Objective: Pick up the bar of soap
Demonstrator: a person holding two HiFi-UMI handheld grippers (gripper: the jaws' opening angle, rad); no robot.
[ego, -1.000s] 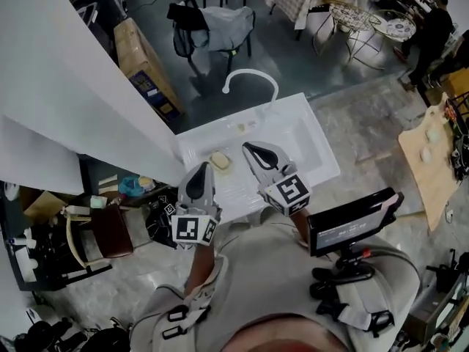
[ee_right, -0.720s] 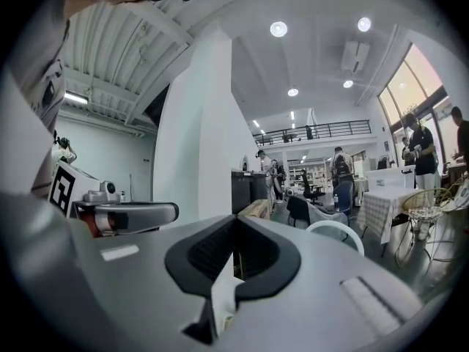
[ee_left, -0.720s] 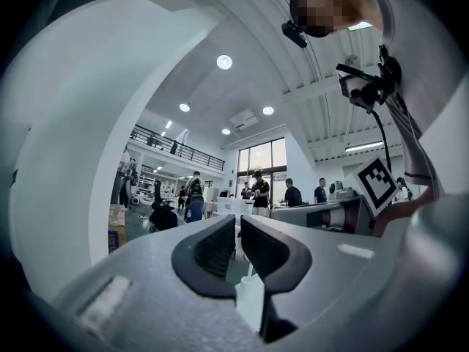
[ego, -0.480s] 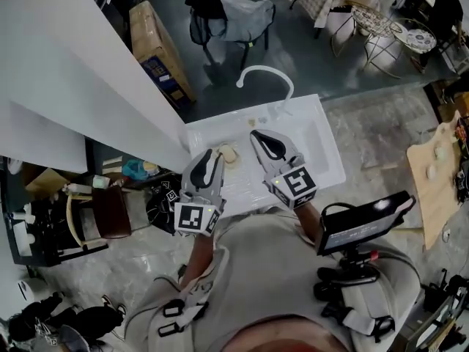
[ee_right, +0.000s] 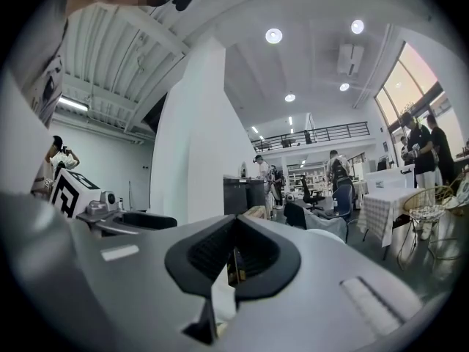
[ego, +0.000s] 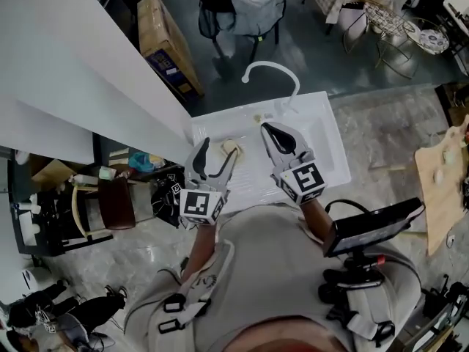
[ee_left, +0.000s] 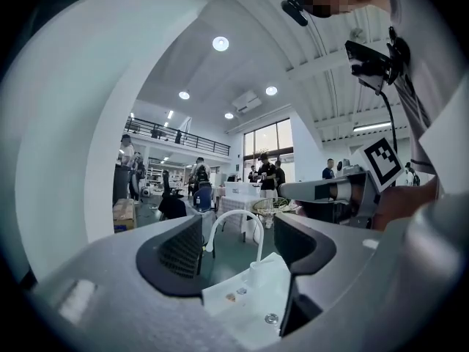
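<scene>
Over the left part of the white sink (ego: pixel 322 134), the left gripper (ego: pixel 220 151) (ee_left: pixel 238 244) hangs with its jaws opening, already wide apart and gripping nothing (its own view shows only the sink and the curved faucet (ego: pixel 271 64) through the gap). The bar of soap (ego: pixel 230 147) lies on the sink's left part, just at that gripper's fingertips; whether they touch it cannot be told. Over the sink's middle, the right gripper (ego: pixel 270 130) (ee_right: pixel 233 259) has its jaws together and empty, apart from the soap
</scene>
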